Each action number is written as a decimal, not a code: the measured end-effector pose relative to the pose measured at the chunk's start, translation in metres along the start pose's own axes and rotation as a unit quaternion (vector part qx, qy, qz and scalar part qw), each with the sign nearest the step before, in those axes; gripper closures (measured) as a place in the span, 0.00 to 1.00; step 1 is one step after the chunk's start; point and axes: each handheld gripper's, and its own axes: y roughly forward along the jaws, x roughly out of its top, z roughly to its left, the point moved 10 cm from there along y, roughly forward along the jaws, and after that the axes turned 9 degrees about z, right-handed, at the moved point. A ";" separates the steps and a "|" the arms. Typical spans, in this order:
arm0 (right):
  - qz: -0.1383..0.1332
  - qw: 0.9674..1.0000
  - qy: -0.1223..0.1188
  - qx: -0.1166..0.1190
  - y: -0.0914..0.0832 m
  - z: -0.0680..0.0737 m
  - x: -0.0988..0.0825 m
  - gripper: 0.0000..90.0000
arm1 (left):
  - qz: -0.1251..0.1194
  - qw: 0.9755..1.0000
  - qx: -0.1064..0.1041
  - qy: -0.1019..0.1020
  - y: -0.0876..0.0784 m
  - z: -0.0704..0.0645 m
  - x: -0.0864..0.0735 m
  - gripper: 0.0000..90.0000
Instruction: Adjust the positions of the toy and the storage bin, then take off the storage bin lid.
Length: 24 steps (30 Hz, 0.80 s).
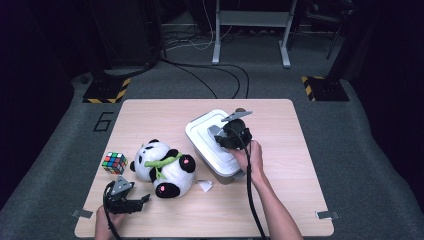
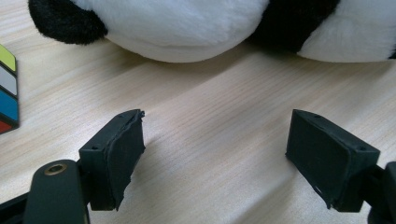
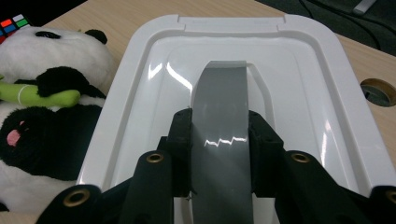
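Floor marking — a black "6" — sits left of the table.

Bench: pale wood, fine straight grain. Box lid: glossy white; grey handle across middle, shiny. Plush panda: white body, black ears, limbs and eye patches; green bamboo stalk on chest; pink paw pads. Puzzle cube, at panda's 9 o'clock: mixed red, green, blue, yellow, white squares on black grid. Right claw: black, brass-coloured screw holes. Left claw: matt black. Floor: grey carpet; yellow-black hazard stripes at 11 and 1 o'clock of bench.
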 end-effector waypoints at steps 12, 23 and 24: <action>-0.012 1.000 -0.007 -0.006 -0.004 0.000 0.004 0.74 | 0.004 1.000 -0.002 0.001 0.000 0.000 0.000 0.21; -0.027 0.999 -0.016 -0.010 -0.023 0.001 0.018 0.74 | 0.005 1.000 -0.001 -0.002 0.000 0.000 0.000 0.21; -0.028 0.999 -0.017 -0.008 -0.024 0.002 0.019 0.74 | 0.006 1.000 0.000 -0.001 0.000 0.000 0.000 0.21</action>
